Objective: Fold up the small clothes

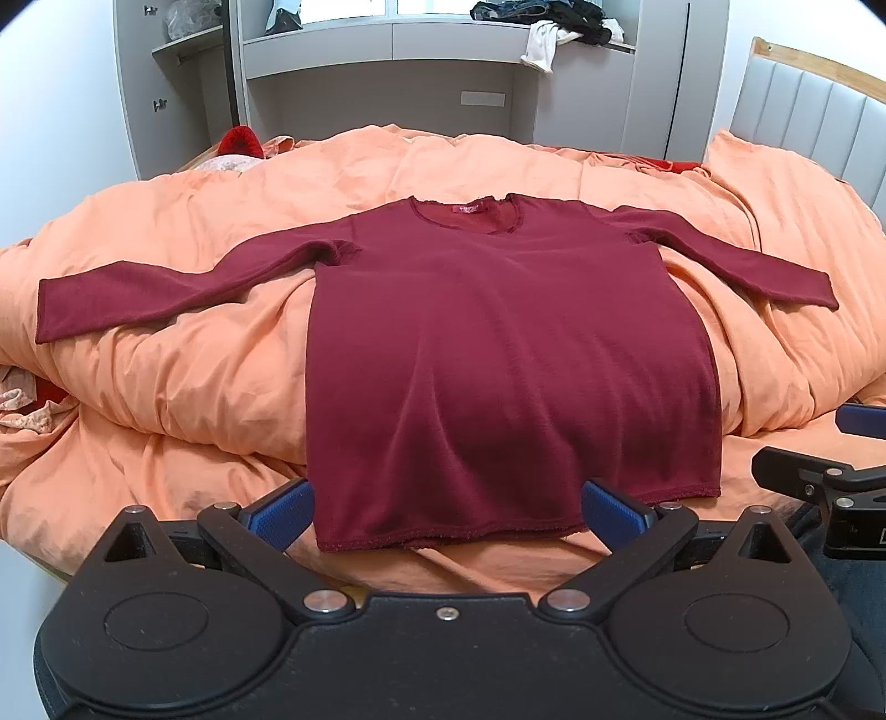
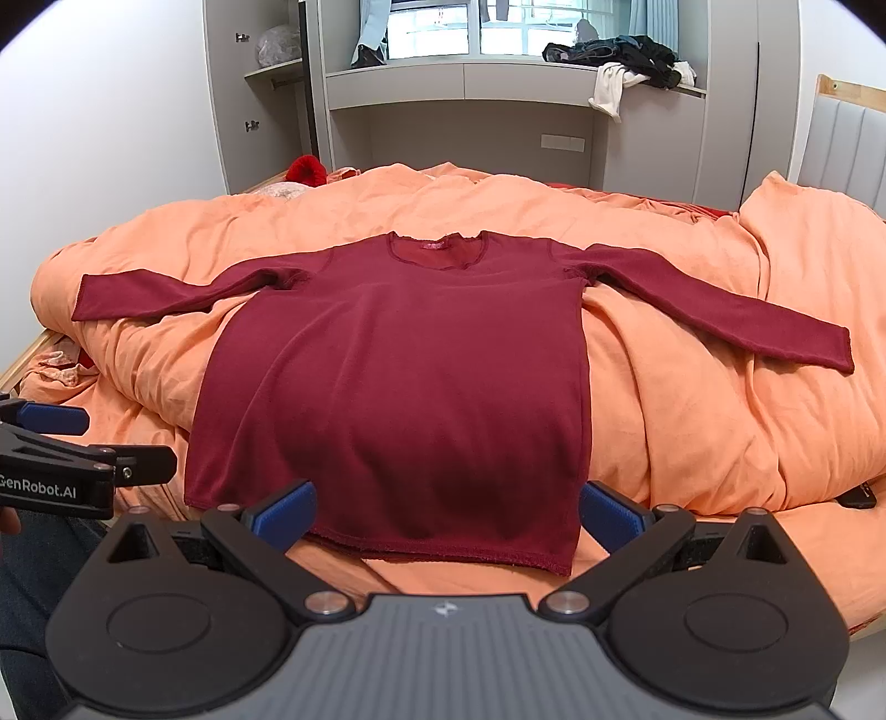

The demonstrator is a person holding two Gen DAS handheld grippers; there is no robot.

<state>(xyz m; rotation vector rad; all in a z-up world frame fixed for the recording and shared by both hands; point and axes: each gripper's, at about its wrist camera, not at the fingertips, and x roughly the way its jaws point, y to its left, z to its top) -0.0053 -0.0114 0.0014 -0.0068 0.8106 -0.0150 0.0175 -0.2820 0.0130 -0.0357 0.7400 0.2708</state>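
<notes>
Maroon fleecy long-sleeved shirt (image 1: 498, 354) lies flat, sleeves outspread, on rumpled orange duvet (image 1: 183, 376); left gripper (image 1: 446, 512) and right gripper (image 2: 447, 512) both gape empty.

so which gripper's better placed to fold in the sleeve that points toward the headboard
Right. The right gripper sits nearer that side: the right-hand sleeve of the red shirt reaches closer in its view. The left gripper would have to cross the shirt. Both are open.

Bright, even daylight enters from the window (image 2: 470, 27) at the back. Focus is sharp. Fisheye bending curves the edges, with dark corners.
</notes>
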